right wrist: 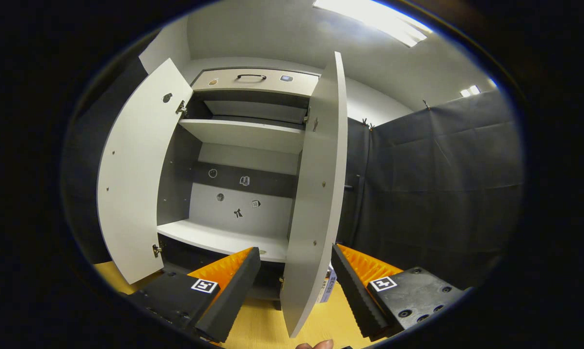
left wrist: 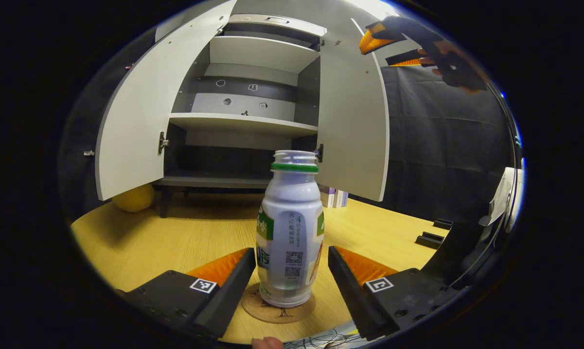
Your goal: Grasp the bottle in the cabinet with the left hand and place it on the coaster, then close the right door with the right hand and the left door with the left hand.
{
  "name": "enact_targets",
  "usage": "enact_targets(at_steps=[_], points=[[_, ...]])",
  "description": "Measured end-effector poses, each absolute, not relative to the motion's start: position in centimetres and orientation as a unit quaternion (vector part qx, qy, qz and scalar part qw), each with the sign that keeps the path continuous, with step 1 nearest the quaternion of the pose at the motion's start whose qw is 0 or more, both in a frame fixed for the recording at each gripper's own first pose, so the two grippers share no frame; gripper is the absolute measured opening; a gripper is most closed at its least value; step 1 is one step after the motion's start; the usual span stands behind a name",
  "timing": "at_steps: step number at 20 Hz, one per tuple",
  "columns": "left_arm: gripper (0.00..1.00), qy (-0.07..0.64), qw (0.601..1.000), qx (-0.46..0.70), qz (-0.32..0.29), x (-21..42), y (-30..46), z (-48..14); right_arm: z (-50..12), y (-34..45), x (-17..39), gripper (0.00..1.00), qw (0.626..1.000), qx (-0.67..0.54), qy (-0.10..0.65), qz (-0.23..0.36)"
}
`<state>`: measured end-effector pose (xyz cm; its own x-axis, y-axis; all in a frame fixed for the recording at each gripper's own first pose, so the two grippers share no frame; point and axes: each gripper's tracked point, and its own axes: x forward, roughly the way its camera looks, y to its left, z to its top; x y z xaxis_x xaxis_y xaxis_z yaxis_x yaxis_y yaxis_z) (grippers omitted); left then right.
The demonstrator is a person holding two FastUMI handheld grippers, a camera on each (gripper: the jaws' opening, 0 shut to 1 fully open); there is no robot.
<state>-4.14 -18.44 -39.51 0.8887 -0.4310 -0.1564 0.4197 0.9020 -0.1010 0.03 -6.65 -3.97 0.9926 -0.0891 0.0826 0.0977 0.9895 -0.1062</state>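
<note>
In the left gripper view the left gripper (left wrist: 292, 271) is spread open, a finger on each side of the bottle (left wrist: 290, 232) with a gap on both sides, and the bottle stands upright on the round coaster (left wrist: 278, 305) on the wooden table (left wrist: 175, 232). In the right gripper view the right gripper (right wrist: 295, 286) is open too, its fingers either side of the edge of the cabinet's (right wrist: 245, 169) right door (right wrist: 316, 194). Both that door and the left door (right wrist: 136, 174) stand open.
</note>
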Motion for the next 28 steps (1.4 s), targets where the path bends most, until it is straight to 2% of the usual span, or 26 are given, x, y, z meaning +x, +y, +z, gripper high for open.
enact_targets(at_steps=[6,11,19,24,28], points=[[0.95,0.122,0.968,-0.024,-0.217,-8.6,-15.7,-38.3,-4.4,-8.3,-0.6,0.98,0.997,-0.045,-0.019,-0.065],[0.95,0.114,0.975,-0.046,-0.185,-9.4,-10.3,-29.7,-4.4,-10.7,-1.2,0.97,0.996,-0.045,0.008,-0.082],[0.95,0.05,0.996,-0.044,-0.057,-5.2,1.0,-11.7,-2.2,-16.9,-0.6,0.97,0.993,-0.014,0.019,-0.12],[0.95,0.041,0.997,-0.059,0.013,-4.4,4.5,-6.2,-1.7,-22.3,1.5,0.97,0.985,-0.002,0.027,-0.17],[0.95,0.061,0.995,-0.056,0.061,-3.9,7.0,-5.6,-1.8,-23.1,4.5,0.97,0.986,-0.001,0.035,-0.162]])
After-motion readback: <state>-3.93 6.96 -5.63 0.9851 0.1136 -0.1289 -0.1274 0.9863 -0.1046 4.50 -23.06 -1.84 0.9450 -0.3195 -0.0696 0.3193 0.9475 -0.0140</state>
